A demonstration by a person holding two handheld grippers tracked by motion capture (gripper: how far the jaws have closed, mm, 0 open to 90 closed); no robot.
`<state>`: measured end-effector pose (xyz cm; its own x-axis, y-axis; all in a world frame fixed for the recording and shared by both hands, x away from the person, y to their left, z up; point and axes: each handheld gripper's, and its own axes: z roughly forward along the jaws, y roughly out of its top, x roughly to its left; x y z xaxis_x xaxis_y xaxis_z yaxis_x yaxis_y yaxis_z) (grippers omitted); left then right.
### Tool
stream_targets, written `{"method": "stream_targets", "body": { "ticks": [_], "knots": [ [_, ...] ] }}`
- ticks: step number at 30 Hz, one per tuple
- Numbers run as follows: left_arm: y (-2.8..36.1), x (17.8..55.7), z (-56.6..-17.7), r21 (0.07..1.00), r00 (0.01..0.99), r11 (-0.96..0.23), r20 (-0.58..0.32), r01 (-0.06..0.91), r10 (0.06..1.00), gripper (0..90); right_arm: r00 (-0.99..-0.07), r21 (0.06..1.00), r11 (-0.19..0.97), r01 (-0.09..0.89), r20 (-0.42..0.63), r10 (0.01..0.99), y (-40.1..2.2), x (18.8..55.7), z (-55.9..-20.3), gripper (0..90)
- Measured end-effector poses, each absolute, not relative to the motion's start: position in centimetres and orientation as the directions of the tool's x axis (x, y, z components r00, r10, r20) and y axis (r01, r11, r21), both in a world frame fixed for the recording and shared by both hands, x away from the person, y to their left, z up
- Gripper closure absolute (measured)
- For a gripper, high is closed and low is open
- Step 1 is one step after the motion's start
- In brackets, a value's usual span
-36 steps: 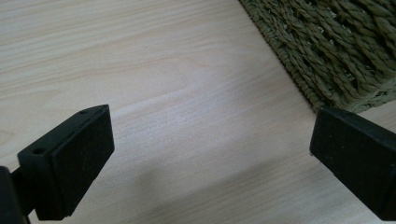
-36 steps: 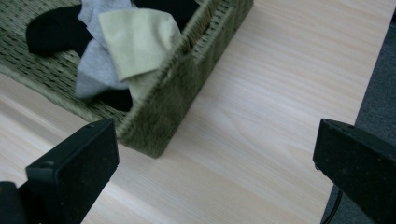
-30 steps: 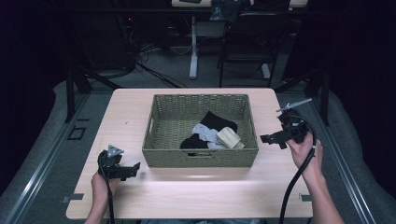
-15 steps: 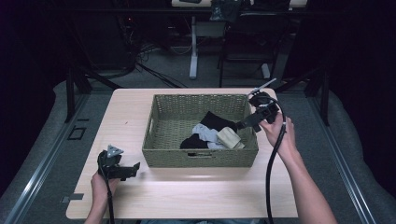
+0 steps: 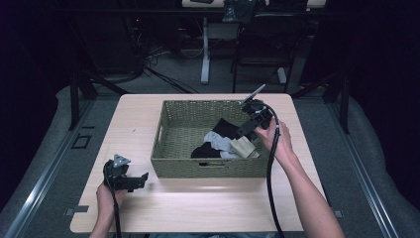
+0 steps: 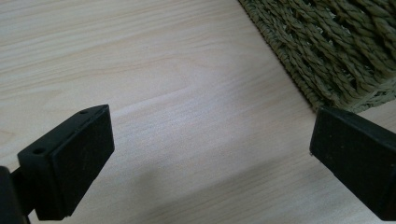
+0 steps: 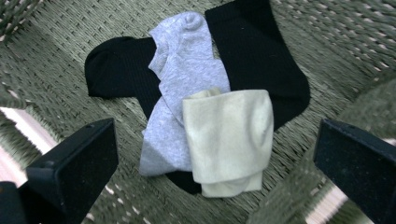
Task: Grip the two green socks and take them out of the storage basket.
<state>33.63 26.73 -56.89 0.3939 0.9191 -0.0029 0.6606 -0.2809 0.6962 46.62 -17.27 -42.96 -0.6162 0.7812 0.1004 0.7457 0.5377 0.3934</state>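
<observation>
Left tool [image 5: 143, 177]: rests low over the table [image 5: 133, 119] at its near left corner, held in the person's left hand [image 5: 106, 194]; jaws spread wide with nothing between them; in the left gripper view bare wood lies between the jaws.
Basket [image 5: 181, 167]: woven, olive green, rectangular, at the middle of the table; its near left corner lies just beside the left tool.
Black socks [image 7: 116, 70]: flat on the basket floor, right of centre, lowest in the pile; possibly two pieces, though the overlap hides where they meet.
Grey sock [image 7: 184, 70]: lies across the black socks, touching them.
Cream sock [image 7: 229, 135]: folded, on top of the grey sock and the black socks, nearest the basket's right wall.
Right tool [image 5: 246, 130]: held in the person's right hand [image 5: 277, 144] over the basket's right side, pointing down at the pile; jaws wide apart, gripping nothing; the cream sock lies between them in the right gripper view, apart from both.
</observation>
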Motion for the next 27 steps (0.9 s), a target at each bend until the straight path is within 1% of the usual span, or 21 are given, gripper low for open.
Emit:
{"method": "stream_targets", "body": {
  "ticks": [6,8,9,11,13,15,18,20,22,23,24,25,27],
  "knots": [
    [26.8,33.7,-56.9,0.696,0.395,-0.282,-0.002,0.66,0.919,0.0,-0.613,0.361,0.545,0.757,0.104,0.783,-16.0,47.2,-44.5,0.0],
    [26.8,33.6,-56.9,0.696,0.395,-0.284,0.0,0.66,0.919,0.0,-0.621,0.339,0.562,0.754,0.093,0.778,-16.0,47.5,-44.9,1.2],
    [26.8,33.6,-56.9,0.696,0.395,-0.284,0.0,0.659,0.919,0.0,-0.608,0.339,0.549,0.764,0.093,0.789,-15.8,47.6,-45.3,2.3],
    [26.8,33.6,-56.9,0.697,0.394,-0.282,-0.001,0.66,0.919,0.0,-0.609,0.314,0.557,0.769,0.096,0.787,-15.7,47.9,-46.1,4.4],
    [26.8,33.6,-56.9,0.696,0.394,-0.282,-0.001,0.66,0.919,0.0,-0.608,0.299,0.56,0.773,0.098,0.788,-15.7,48.1,-46.7,8.2],
    [26.8,33.6,-56.9,0.697,0.394,-0.282,-0.001,0.659,0.919,0.0,-0.602,0.287,0.557,0.779,0.097,0.793,-15.5,48.2,-47.3,13.9],
    [26.8,33.7,-56.9,0.696,0.394,-0.284,0.001,0.659,0.919,0.0,-0.598,0.273,0.557,0.784,0.093,0.796,-15.3,48.3,-48.0,16.1],
    [26.8,33.6,-56.9,0.697,0.392,-0.282,0.001,0.659,0.92,0.0,-0.61,0.25,0.576,0.779,0.085,0.788,-15.2,48.5,-48.2,18.8],
    [26.8,33.6,-56.9,0.697,0.39,-0.279,0.0,0.661,0.921,0.0,-0.615,0.236,0.583,0.777,0.087,0.784,-14.8,48.6,-48.5,19.3],
    [26.8,33.6,-56.9,0.696,0.39,-0.279,-0.002,0.661,0.921,0.0,-0.621,0.226,0.593,0.773,0.075,0.781,-14.7,48.7,-48.6,22.1],
    [26.8,33.6,-56.9,0.696,0.389,-0.278,-0.003,0.663,0.921,0.0,-0.621,0.226,0.593,0.773,0.075,0.781,-14.7,48.7,-48.6,22.1],
    [26.8,33.6,-56.9,0.694,0.392,-0.282,0.0,0.662,0.92,0.0,-0.614,0.23,0.585,0.777,0.076,0.786,-14.5,48.6,-48.8,25.7],
    [26.8,33.6,-56.9,0.695,0.393,-0.283,0.001,0.661,0.92,0.0,-0.619,0.207,0.597,0.775,0.061,0.783,-14.2,48.7,-49.0,30.9]
  ]
}}
